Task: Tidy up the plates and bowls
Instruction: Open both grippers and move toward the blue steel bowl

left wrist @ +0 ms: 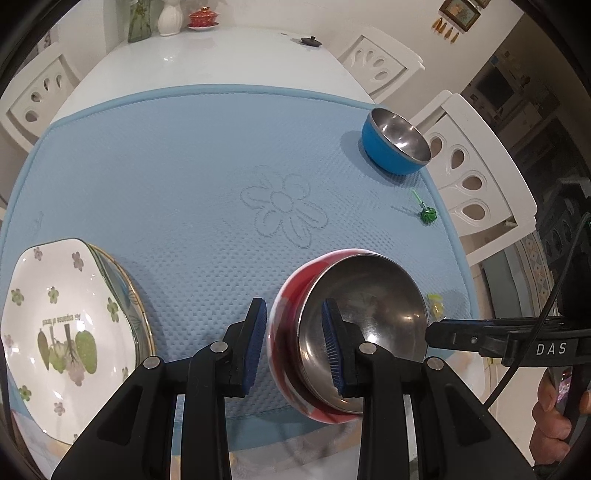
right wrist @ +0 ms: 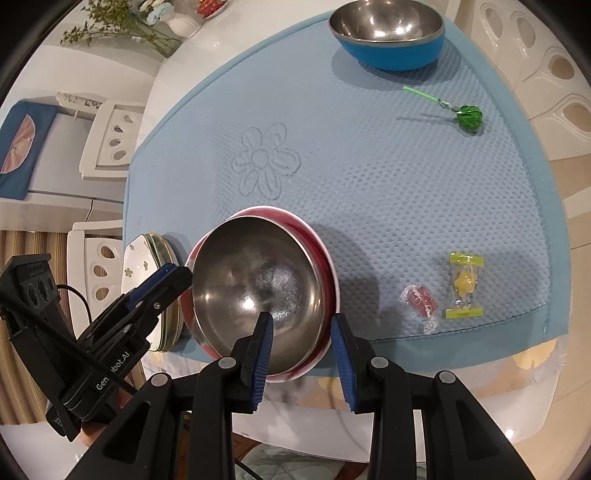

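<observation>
A red-and-white bowl with a steel inside (left wrist: 373, 314) (right wrist: 255, 291) stands tilted near the front edge of the blue mat (left wrist: 207, 155) (right wrist: 369, 177). My left gripper (left wrist: 293, 345) is open, its jaws astride the bowl's left rim, one finger inside and one outside. My right gripper (right wrist: 302, 352) is open astride the bowl's near right rim. A blue bowl with a steel inside (left wrist: 395, 142) (right wrist: 388, 35) stands at the mat's far right. A flowered white plate (left wrist: 62, 332) (right wrist: 136, 266) lies on a second plate at the mat's front left.
A green lollipop (left wrist: 426, 212) (right wrist: 467, 116) lies right of centre. A yellow wrapped sweet (right wrist: 463, 286) and a red wrapped sweet (right wrist: 419, 297) lie near the front right edge. White chairs (left wrist: 469, 173) stand around the table. Vases and a red teacup (left wrist: 202, 16) stand at the far end.
</observation>
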The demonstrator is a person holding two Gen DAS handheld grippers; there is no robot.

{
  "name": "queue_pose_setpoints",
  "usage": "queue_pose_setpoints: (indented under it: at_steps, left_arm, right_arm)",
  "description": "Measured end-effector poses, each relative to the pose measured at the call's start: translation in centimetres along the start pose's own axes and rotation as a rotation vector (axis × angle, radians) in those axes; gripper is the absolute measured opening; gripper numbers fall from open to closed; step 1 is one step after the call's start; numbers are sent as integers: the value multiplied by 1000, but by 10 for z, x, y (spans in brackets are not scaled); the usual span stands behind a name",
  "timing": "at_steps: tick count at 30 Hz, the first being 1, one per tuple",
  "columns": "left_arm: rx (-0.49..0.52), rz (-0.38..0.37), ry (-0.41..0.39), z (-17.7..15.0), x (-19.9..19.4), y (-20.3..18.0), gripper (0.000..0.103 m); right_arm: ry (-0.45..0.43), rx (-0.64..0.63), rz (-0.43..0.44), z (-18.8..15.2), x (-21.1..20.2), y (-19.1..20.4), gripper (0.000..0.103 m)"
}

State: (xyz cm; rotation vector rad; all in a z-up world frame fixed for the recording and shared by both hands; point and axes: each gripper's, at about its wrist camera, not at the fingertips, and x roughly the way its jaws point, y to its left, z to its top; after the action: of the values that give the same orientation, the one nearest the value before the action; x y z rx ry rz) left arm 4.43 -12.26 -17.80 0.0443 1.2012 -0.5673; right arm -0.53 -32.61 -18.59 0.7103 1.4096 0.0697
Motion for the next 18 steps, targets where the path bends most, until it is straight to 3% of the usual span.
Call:
queue_pose_setpoints:
  at_steps: [11, 18]
  left_arm:
    - [17, -11, -7, 11, -4, -8, 27]
    - [78, -5, -40, 36, -16, -21, 30]
  right_arm:
    - [-19, 18, 23, 5, -10, -6, 32]
    - [-66, 63, 53, 17, -32, -19, 32]
